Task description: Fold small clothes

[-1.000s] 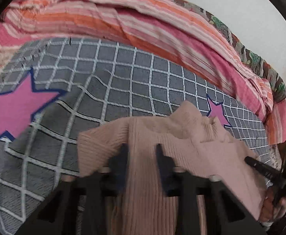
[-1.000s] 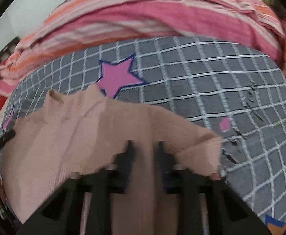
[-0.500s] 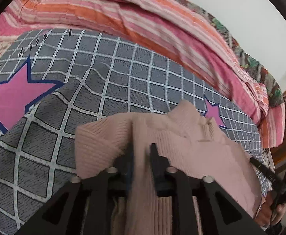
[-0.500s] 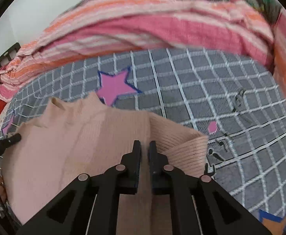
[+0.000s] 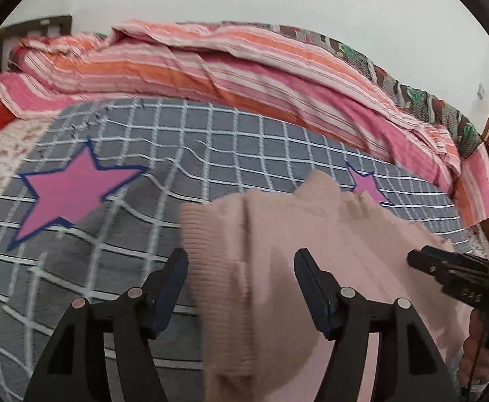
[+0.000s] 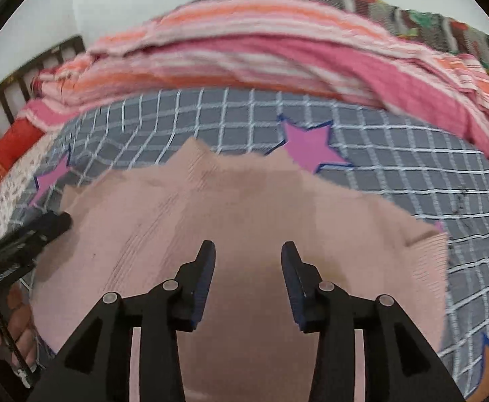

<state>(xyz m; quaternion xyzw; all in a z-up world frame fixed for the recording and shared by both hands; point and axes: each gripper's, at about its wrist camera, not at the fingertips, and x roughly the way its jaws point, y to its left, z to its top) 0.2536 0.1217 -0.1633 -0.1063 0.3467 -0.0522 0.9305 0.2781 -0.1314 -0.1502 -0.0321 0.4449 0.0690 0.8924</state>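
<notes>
A small pale pink ribbed sweater [image 5: 278, 251] lies on a grey checked blanket with pink stars [image 5: 117, 154]; its collar points toward the far side. My left gripper [image 5: 241, 261] hovers over the sweater's folded left sleeve, jaws opening, pads clear of the knit. In the right wrist view the sweater [image 6: 244, 207] fills the middle and my right gripper [image 6: 248, 253] hangs above its body, jaws also opening, nothing pinched. Each gripper shows at the edge of the other's view: the right gripper [image 5: 445, 268] and the left gripper [image 6: 36, 234].
A bunched pink and orange striped quilt [image 5: 244, 67] runs along the far side of the bed. A dark slatted headboard [image 6: 16, 93] and a red pillow [image 6: 6, 150] sit at the left. A hand [image 6: 16, 328] holds the other tool.
Both grippers went from shut on the sweater's cloth to open and let it go. Both pulled back from the garment, which now lies flat with its sleeves folded in.
</notes>
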